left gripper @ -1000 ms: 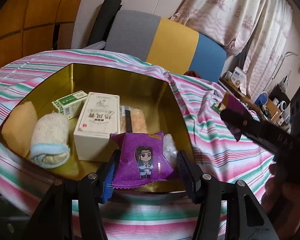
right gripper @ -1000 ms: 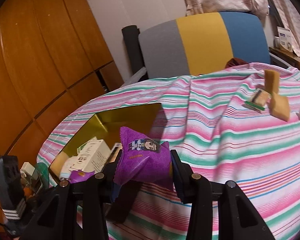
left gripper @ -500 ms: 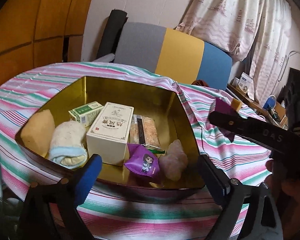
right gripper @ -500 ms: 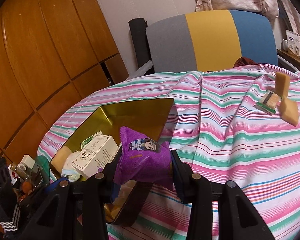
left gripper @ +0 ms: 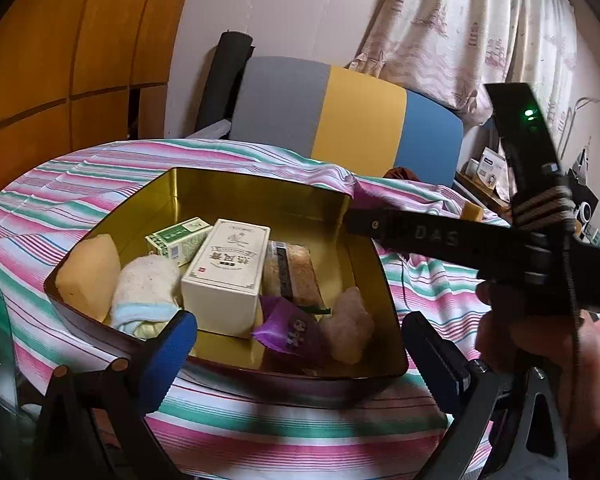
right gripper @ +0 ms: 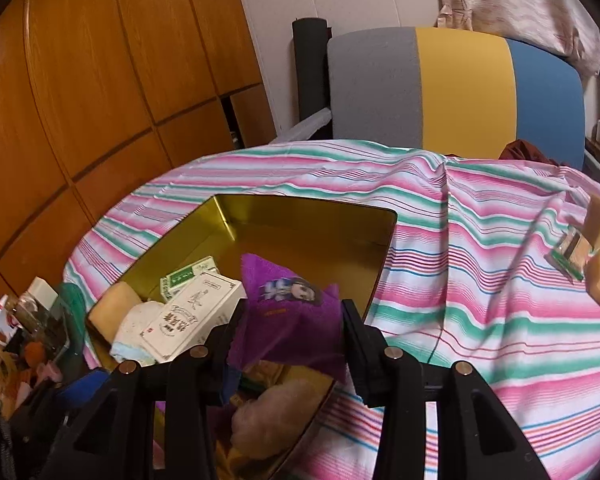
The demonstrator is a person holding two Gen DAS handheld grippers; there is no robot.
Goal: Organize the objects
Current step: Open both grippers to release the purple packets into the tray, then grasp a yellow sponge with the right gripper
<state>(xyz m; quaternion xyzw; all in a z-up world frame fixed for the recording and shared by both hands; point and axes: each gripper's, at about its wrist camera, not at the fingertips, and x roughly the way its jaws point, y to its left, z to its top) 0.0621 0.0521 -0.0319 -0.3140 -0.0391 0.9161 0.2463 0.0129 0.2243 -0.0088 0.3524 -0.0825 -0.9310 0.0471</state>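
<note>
Dim warm light, fisheye-warped edges, motion blur

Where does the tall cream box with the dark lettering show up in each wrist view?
Left wrist: the cream box stands mid-frame inside the gold tin, between the rolled towel and a wrapped snack bar.
Right wrist: cream box at lower left, inside the tin.
Shared landmark: the grey, yellow and blue chair back.

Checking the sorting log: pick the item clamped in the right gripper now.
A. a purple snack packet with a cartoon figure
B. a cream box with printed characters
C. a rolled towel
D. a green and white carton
A: in the right wrist view the right gripper is shut on the purple snack packet, held above the gold tin.
</note>
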